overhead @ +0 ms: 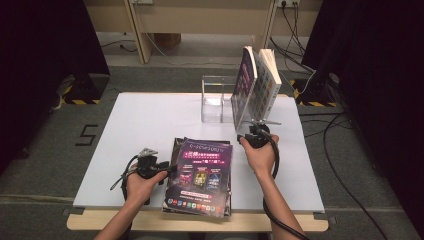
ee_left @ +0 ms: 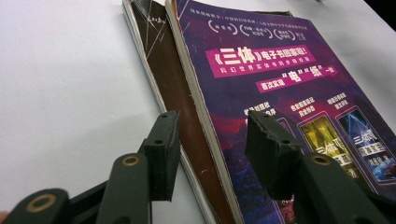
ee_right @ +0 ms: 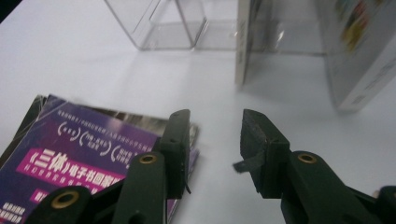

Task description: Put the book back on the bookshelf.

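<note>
A purple-covered book [overhead: 202, 172] lies flat on top of a small stack at the table's front middle, with a dark brown book [ee_left: 173, 93] under it. My left gripper [overhead: 169, 169] sits at the stack's left edge. In the left gripper view it [ee_left: 212, 154] stands open, and the purple book [ee_left: 280, 88] has its left edge running between the jaws. My right gripper [overhead: 247, 136] hovers just right of the stack's far corner. It [ee_right: 215, 149] is open over bare table, with the purple book [ee_right: 93, 149] to its left.
A clear acrylic rack [overhead: 216, 102] stands at the back middle of the white table [overhead: 140, 125]. Two books stand leaning at its right end, a purple one [overhead: 245, 85] and a pale one [overhead: 266, 82]. Cables trail on the floor at the right.
</note>
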